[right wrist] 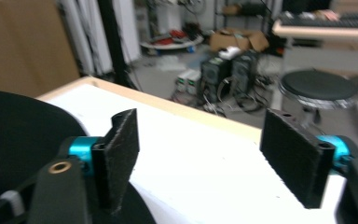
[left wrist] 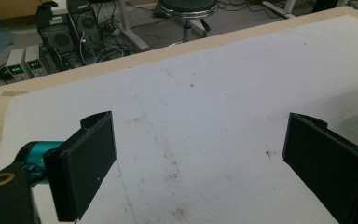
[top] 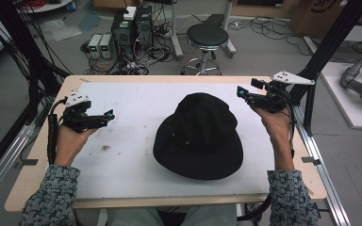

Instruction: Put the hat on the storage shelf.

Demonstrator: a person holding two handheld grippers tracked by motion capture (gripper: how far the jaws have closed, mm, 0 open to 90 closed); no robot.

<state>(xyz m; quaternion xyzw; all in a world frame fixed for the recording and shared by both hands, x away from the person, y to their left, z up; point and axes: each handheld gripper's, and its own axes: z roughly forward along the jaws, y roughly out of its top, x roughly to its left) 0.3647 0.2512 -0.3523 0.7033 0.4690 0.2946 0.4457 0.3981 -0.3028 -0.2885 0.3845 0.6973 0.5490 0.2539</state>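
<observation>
Both claws, left claw (top: 109, 114) and right claw (top: 240, 92), hang jaws apart flanking the black bucket hat (top: 199, 136) lying brim-down mid-worktop (top: 122, 155), probably poised for a two-sided lift.

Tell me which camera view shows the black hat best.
The high view: the whole black hat lies brim-down on the white mat. The right gripper view catches just a blurred dark edge of it at the left.

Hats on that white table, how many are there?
1. A black hat lies brim-down on the white mat, right of centre, between the two grippers. Anything under it would be hidden.
</observation>
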